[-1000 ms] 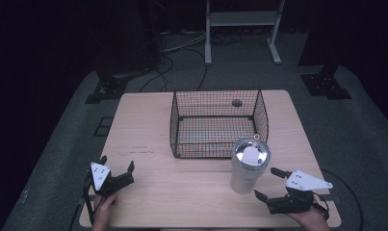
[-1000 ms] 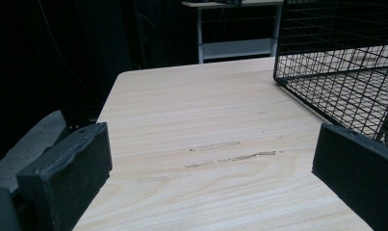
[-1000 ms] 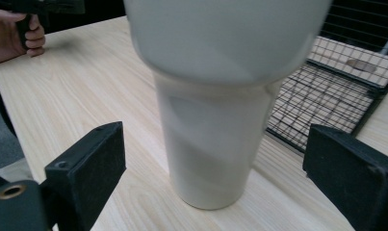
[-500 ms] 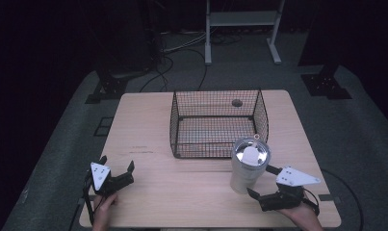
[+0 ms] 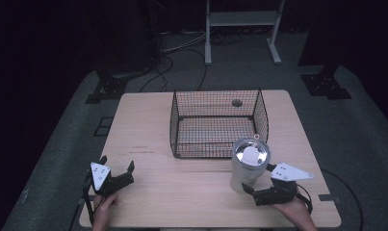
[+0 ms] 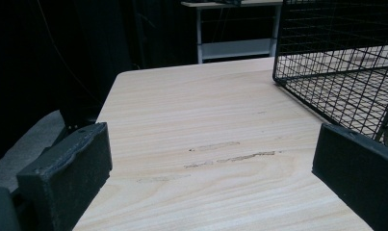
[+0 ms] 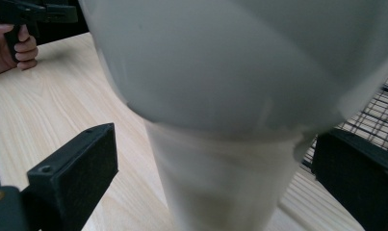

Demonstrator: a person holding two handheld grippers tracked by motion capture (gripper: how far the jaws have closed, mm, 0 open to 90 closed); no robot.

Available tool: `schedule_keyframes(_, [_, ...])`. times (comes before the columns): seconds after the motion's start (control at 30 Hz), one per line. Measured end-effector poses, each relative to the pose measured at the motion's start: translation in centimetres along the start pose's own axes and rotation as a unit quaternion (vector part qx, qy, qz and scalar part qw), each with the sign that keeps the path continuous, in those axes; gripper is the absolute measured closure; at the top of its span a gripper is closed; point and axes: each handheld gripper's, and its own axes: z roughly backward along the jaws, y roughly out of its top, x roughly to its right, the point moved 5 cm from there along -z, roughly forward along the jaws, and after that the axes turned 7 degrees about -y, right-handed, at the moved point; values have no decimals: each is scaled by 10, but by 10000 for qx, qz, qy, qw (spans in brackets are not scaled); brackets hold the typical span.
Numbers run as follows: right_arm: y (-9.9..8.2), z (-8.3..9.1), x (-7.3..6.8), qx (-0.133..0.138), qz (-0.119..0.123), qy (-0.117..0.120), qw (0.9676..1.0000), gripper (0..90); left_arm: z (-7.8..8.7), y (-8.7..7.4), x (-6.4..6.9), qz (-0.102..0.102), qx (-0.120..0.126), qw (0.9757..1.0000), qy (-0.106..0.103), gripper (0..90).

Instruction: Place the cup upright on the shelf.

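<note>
Right tongs (image 5: pixel 257 188) have closed in, jaws apart, around unlabelled tumbler (image 5: pixel 248 164).

Your high view looks forward and down over the whole table (image 5: pixel 148 120). Your left gripper view sits low, facing the basket (image 6: pixel 336 53). Your right gripper view is hard against the tumbler (image 7: pixel 220 96); both share the tabletop.

Two black grippers (image 5: pixel 115 174) (image 5: pixel 260 184), blocky black fingers (image 6: pixel 66 178), grey three-cornered top plates, bare hands.
</note>
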Motion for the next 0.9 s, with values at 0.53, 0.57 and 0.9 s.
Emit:
schedule_keyframes(0.53, [3, -24, 0, 254, -124, -50, 9996, 36, 0, 0, 0, 4, 1, 10000, -1, 0])
schedule_keyframes(0.57, [4, -25, 0, 350, -153, -83, 9992, 52, 0, 0, 0, 4, 1, 10000, 1, 0])
schedule_keyframes(0.9, [6, -28, 1, 528, -183, -98, 9984, 78, 0, 0, 0, -2, 3, 10000, -9, 0])
